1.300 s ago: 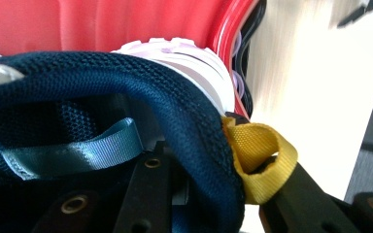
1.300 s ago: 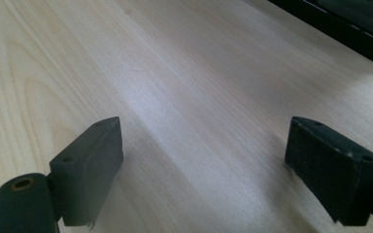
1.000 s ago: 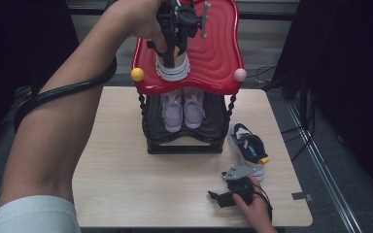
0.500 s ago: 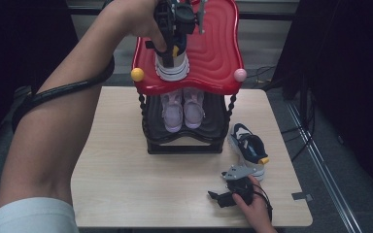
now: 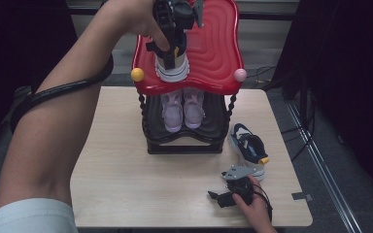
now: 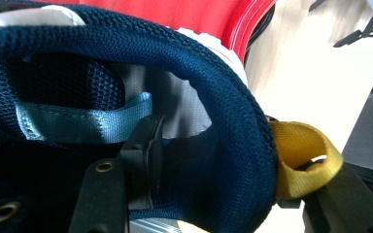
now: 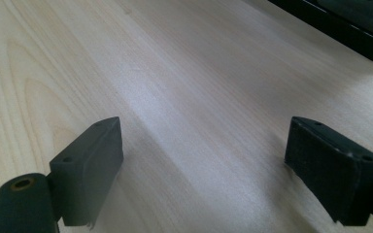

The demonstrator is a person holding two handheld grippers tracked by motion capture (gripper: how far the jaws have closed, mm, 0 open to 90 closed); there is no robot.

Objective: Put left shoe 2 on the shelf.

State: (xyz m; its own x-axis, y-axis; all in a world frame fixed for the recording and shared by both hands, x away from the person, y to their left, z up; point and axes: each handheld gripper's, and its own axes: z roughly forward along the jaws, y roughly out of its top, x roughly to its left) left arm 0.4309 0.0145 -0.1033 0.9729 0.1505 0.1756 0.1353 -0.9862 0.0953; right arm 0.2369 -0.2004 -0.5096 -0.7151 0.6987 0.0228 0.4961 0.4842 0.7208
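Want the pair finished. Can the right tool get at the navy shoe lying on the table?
Probably yes: the right tool rests open on the table, the navy shoe lies just beyond it, nothing between.

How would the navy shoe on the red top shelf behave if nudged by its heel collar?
The navy shoe has a mesh collar, so it would likely give. Its yellow loop looks floppy. Near the red shelf edge, it might slide off.

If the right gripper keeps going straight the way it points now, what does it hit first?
The right gripper, jaws open, angles down at the bare table, so it would likely meet the wood first. The black shoe rack base lies farther ahead; depth is hard to judge.
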